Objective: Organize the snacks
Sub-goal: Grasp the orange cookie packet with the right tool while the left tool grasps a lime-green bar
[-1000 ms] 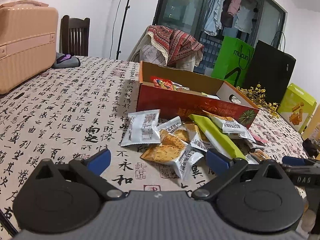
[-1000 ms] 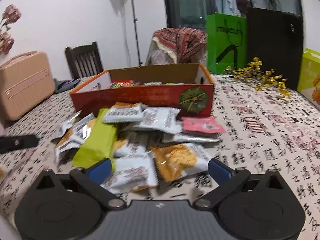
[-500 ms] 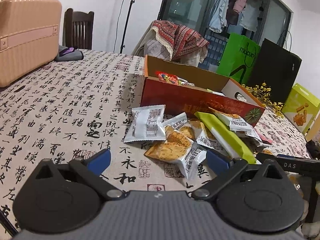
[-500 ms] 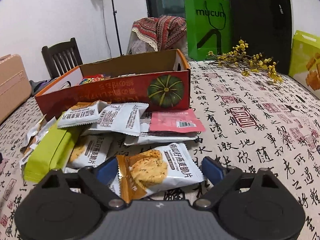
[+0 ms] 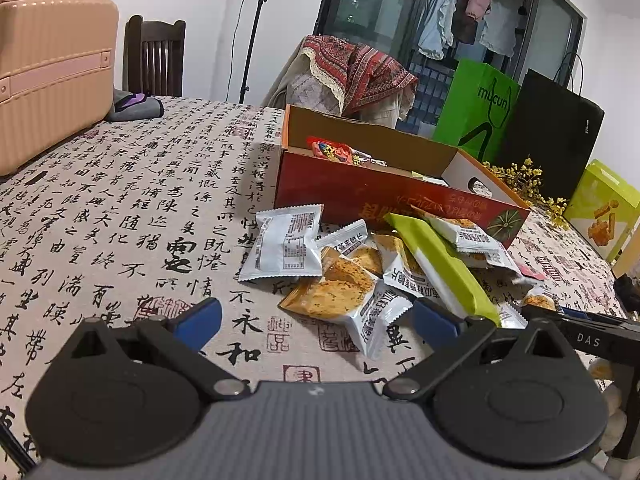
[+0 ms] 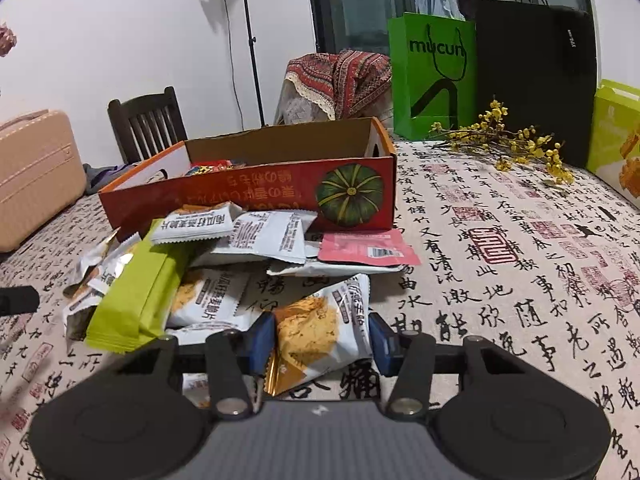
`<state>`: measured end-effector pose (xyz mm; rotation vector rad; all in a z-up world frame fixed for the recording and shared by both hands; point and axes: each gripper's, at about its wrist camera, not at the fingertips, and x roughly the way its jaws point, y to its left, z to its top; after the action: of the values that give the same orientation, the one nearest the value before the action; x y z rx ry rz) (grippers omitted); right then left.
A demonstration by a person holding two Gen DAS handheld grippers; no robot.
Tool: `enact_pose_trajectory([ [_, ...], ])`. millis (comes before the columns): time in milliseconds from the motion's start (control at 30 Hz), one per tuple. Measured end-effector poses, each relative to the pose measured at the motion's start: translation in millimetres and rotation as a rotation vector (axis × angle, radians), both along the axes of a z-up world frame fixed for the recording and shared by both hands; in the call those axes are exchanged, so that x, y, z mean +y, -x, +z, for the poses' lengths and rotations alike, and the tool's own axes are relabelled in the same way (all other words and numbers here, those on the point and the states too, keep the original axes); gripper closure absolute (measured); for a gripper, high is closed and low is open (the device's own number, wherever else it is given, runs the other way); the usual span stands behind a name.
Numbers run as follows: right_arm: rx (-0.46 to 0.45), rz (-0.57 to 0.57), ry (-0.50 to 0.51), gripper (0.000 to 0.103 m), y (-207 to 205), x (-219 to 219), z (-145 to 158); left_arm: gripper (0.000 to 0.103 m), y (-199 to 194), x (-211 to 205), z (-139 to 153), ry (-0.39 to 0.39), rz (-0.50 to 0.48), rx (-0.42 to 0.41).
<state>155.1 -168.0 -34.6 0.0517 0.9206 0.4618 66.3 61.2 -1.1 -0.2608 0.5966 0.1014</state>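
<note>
A patterned table [image 6: 500, 280] holds a red box [image 6: 248, 196] with snack packets [image 6: 256, 236] piled before it. The right gripper [image 6: 322, 338] pinches a cracker packet [image 6: 320, 328]; its slippery wrapper might slide free. The left gripper [image 5: 316, 320] gapes, empty.
</note>
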Motion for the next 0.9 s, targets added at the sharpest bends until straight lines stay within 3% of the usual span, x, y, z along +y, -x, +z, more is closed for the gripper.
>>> enact_pose_trajectory([
  [467,-0.090,-0.035,-0.049,0.059,11.5,-23.1,20.3,0.000,-10.9,-23.4,4.8,-0.027,-0.018,0.015],
  [900,-0.094,-0.076,-0.085,0.060,9.5,-51.6,15.9,0.000,-47.2,-81.6,7.8,-0.084,-0.065,0.053],
])
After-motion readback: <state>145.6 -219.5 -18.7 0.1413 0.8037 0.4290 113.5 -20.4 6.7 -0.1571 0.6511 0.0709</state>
